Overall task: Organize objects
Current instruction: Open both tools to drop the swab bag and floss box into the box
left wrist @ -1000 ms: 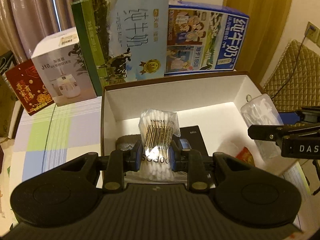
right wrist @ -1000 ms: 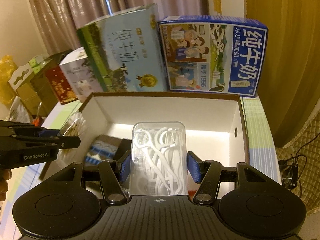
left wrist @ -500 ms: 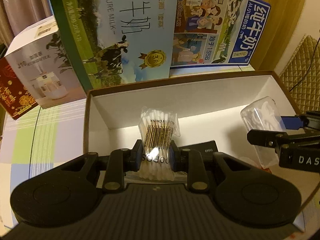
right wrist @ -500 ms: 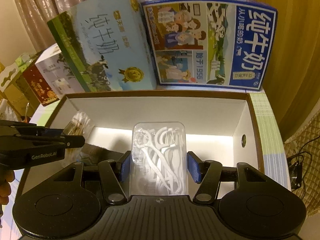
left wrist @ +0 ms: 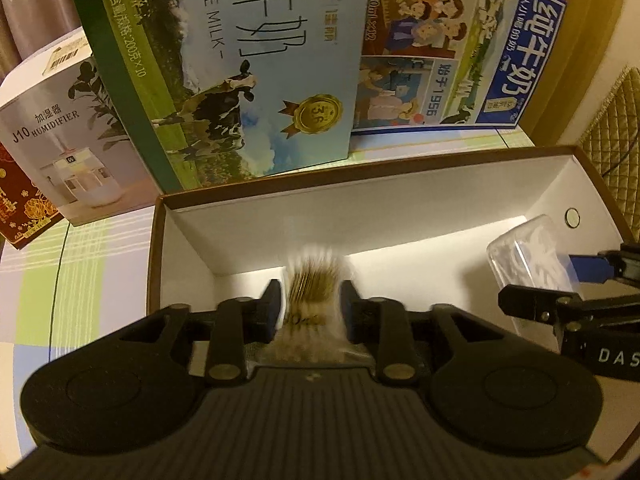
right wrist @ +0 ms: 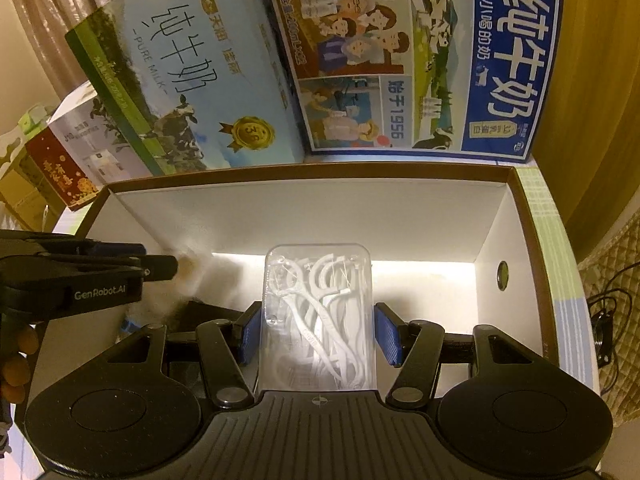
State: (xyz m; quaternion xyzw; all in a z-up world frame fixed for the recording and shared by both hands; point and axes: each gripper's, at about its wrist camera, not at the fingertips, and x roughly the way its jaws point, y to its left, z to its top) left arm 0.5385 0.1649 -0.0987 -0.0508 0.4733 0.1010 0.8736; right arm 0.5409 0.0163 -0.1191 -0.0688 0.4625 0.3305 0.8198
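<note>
The left gripper [left wrist: 310, 306] is over the left part of an open cardboard box with brown rim and white inside walls [left wrist: 400, 216]. Its two blue-padded fingers stand apart, and the clear plastic bag of cotton swabs [left wrist: 312, 300] is between them, strongly blurred; I cannot tell if the pads touch the bag. In the right wrist view the bag appears as a pale blur [right wrist: 188, 276] just at the tip of this gripper, above a dark flat item [right wrist: 208, 312] on the box floor.

The right gripper [right wrist: 318, 334] is over the right part of the same box [right wrist: 400, 216]. It carries a clear rectangular plastic case full of white floss picks [right wrist: 318, 320], upright between the blue pads, which stand close on both sides.

Behind the box stand a green and light-blue milk carton box [left wrist: 248, 72], a dark-blue milk carton box [left wrist: 460, 52] and a white humidifier box [left wrist: 68, 136].
</note>
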